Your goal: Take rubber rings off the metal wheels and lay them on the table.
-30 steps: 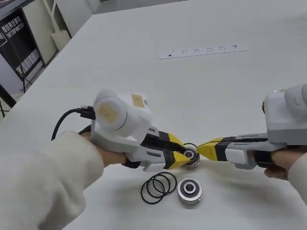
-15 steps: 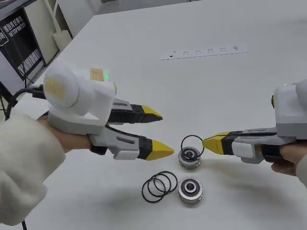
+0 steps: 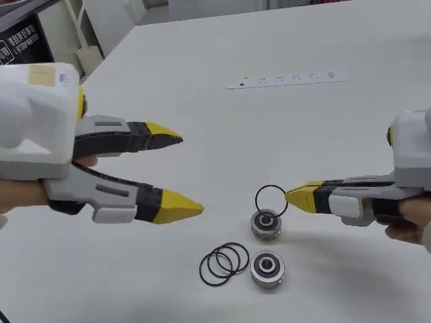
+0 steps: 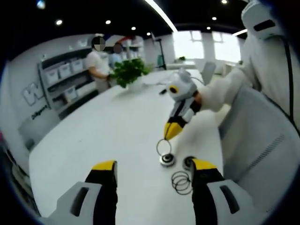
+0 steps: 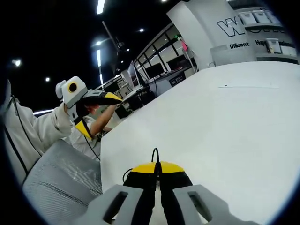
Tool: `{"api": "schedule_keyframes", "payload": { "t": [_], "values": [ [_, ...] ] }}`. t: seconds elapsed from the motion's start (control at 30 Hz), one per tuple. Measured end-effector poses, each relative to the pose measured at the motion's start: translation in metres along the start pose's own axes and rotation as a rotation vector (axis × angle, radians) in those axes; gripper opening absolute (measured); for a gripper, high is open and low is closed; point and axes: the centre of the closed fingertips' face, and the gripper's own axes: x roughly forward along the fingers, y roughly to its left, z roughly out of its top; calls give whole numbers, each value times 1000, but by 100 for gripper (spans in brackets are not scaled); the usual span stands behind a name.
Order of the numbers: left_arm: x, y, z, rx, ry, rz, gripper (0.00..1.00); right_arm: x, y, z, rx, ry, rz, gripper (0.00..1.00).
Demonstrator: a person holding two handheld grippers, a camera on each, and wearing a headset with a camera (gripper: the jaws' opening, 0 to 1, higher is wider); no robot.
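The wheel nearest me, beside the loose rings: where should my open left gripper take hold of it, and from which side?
Probably across its outer rim, coming down from above. The wheel lies flat, hub up, so the round rim offers two opposite sides. The loose rings crowd its left, so set the left gripper with jaws on the near and far sides.

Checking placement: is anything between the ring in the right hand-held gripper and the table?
Only the metal wheel sits just under the rubber ring pinched by the right hand-held gripper; bare table lies beside it.
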Motion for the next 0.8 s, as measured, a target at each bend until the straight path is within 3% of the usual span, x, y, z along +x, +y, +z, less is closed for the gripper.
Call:
{"api": "schedule_keyframes", "payload": {
  "t": [0.23, 0.8],
  "values": [
    [-30, 5, -10, -40, -8, 64, 69, 2, 9, 5, -21, 8, 17, 0],
    [-69, -16, -43, -156, -22, 129, 85, 7, 28, 10, -46, 40, 58, 0]
  ]
}}
